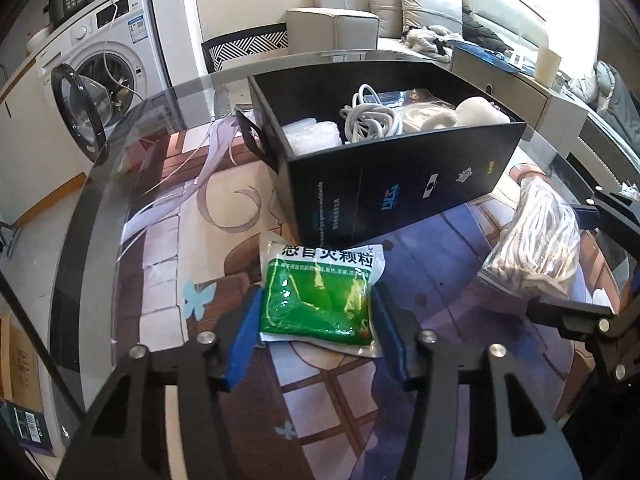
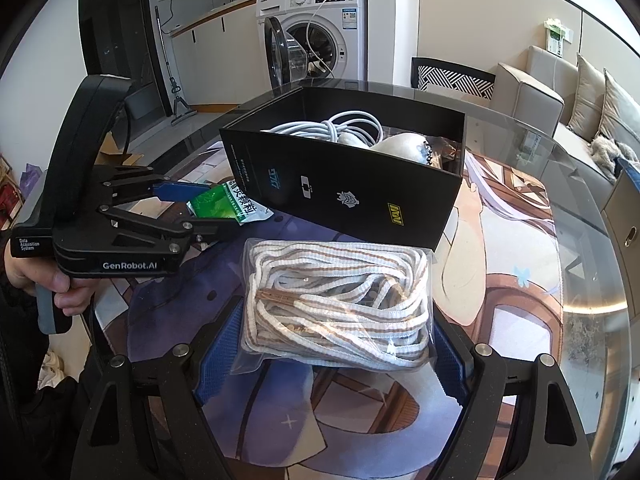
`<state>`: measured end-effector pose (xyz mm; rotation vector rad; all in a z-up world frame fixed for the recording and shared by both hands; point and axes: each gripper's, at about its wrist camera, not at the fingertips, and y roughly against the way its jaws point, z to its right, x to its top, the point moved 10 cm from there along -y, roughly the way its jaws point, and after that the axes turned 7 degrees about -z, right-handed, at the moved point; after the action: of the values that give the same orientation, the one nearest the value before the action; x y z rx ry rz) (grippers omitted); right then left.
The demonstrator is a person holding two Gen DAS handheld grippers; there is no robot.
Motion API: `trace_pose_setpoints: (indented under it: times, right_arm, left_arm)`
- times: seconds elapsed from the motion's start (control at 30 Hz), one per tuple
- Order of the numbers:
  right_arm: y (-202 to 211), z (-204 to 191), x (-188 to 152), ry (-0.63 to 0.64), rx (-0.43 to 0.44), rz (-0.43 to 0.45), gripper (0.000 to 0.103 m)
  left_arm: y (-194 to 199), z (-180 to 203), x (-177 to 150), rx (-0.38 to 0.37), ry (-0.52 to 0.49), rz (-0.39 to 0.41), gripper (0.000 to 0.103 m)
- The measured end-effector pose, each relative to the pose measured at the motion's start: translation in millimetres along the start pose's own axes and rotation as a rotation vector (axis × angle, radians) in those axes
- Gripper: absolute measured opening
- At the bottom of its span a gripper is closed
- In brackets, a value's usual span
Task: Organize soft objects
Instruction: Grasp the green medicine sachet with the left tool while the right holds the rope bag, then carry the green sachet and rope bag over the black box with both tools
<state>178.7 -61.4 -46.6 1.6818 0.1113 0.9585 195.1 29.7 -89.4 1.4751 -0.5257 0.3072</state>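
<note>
A green and white sachet pack [image 1: 320,294] printed with Chinese characters lies flat on the tabletop [image 1: 100,208], just in front of the near corner of a black box [image 1: 400,188]. The left tool [image 1: 316,320] straddles the pack: its two blue pads [image 1: 246,332] stand against the pack's left and right edges, jaws closed in on it, while the pack rests on the printed mat [image 1: 192,240] that covers the glass. In the right wrist view the same pack shows between the left tool's black fingers, which a hand [image 2: 52,284] holds by the grip.

To the right of the pack, well apart from it, a clear bag of white and tan cord [image 2: 340,304] lies on the mat, also just in front of the box. The right tool [image 2: 340,356] has its jaws set wide, one blue pad at each side of the bag; the pads stand right at the bag's edges, and I cannot tell whether they press on it.

The black box is open at the top and holds a coiled white cable [image 1: 370,118], a pale cloth bundle [image 1: 312,136] and other light-coloured soft things. Beyond the tabletop stand a washing machine [image 1: 108,64] with its door open and a beige sofa [image 1: 420,12].
</note>
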Motion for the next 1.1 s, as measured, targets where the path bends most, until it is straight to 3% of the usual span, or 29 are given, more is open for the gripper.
trace_pose_setpoints:
  times: [0.53, 1.1]
  right_arm:
    - [14.1, 1.1, 2.9, 0.004, -0.01, 0.026, 0.084]
    - [46.5, 2.9, 12.0, -0.001, -0.033, 0.11, 0.085]
  left_arm:
    - [22.4, 8.5, -6.0, -0.055, -0.03, 0.012, 0.048]
    - [71.1, 17.6, 7.9, -0.107, -0.032, 0.124, 0.048]
